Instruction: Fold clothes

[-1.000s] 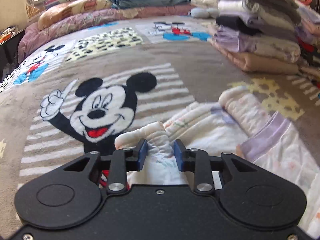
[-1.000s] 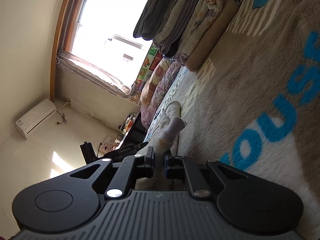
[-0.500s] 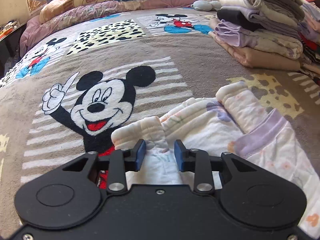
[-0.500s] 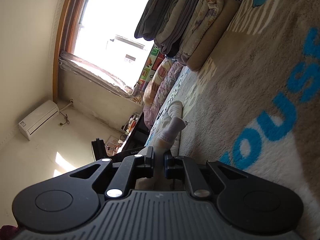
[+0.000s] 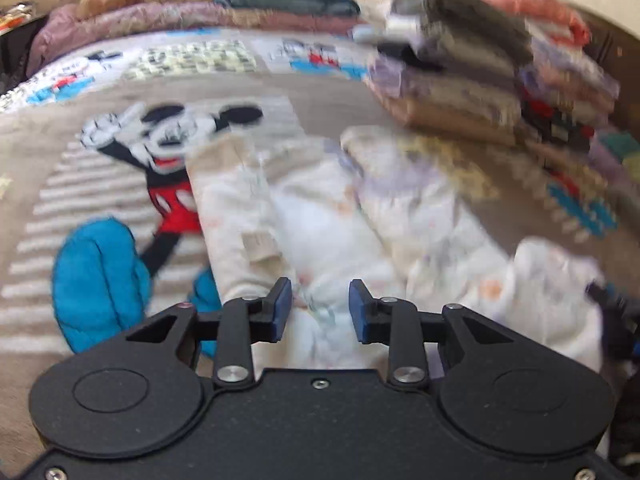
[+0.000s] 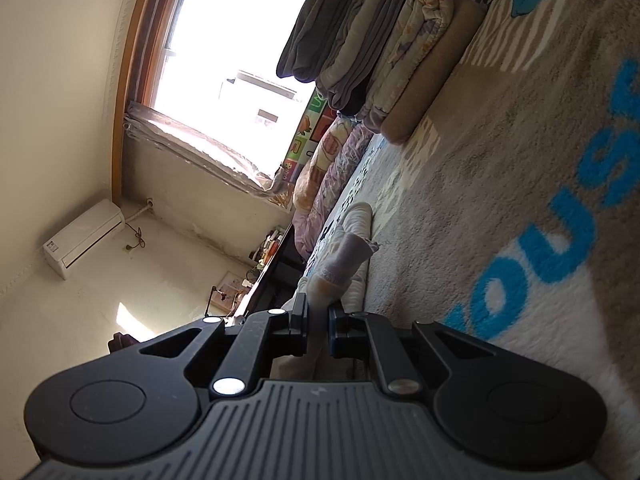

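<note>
We note the left gripper (image 5: 316, 306) standing wide apart over the pale garment (image 5: 320, 216), which lies spread on the blanket (image 5: 328, 104). Our right gripper (image 6: 318, 330) is clamped narrowly on the garment's edge (image 6: 344, 256).

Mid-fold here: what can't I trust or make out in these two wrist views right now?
- Left wrist view: motion blur smears the white garment and the folded stack; the print can't be read.
- Left wrist view: whether the left tool touches cloth is unclear.
- Right wrist view: the cloth inside the right tool is hidden by the tool body.
</note>
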Demonstrator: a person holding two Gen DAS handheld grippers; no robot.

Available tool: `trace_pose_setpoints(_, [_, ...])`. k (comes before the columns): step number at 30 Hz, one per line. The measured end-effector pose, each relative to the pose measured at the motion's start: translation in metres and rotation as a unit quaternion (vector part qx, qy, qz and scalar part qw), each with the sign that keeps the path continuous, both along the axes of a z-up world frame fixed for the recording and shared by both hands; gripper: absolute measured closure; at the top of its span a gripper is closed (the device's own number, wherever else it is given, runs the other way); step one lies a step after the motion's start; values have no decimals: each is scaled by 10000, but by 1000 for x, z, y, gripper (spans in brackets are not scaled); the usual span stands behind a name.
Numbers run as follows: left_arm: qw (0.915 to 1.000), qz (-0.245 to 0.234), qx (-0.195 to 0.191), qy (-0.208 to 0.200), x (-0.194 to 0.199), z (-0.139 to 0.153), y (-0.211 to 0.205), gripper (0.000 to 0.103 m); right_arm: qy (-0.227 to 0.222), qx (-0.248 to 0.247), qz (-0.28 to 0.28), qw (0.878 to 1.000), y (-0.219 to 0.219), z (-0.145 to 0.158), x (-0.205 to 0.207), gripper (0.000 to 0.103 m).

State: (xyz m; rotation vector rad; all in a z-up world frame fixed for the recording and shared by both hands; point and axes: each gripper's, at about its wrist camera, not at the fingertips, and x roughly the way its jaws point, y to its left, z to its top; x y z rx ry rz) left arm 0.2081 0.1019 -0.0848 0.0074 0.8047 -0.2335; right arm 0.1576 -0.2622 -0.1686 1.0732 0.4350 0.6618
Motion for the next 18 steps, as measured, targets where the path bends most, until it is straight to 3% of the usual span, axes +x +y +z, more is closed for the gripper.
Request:
trace_pose_setpoints(1, [9997,-69,107,-212,-5,-3,-3,73,-9,-6,8,10000,0,0,0,91])
trace_pose_setpoints(4, [9969,180,-671,-370,-15,17,13,73,-48,-12,26,10000,0,1,-1,91])
trace_pose_setpoints(7, [9899,373,-1058,-865,-41,36,24,73,-96,-15,40,9999,0,1,-2,91])
trace_pose_setpoints(11, [9768,683,-1713,-1091,-66,30,37,73,-125,-7,68,9999,0,1,-2,91])
trace_pose_setpoints(14, [9761,571,-2074,-295,-52,-7,34,71,-116,-31,88,9999,1,1,-1,91])
trace_pose_setpoints(15, [9783,537,-1995,-127,-47,-20,30,70,-108,-44,96,9999,1,2,-1,91])
trace_pose_setpoints(17, [9736,619,-2183,-252,-50,-15,37,70,-77,-97,126,9998,2,3,-1,91])
trace_pose_setpoints(18, [9759,584,-2067,-382,-58,-4,35,70,-65,-150,125,9998,3,4,0,91])
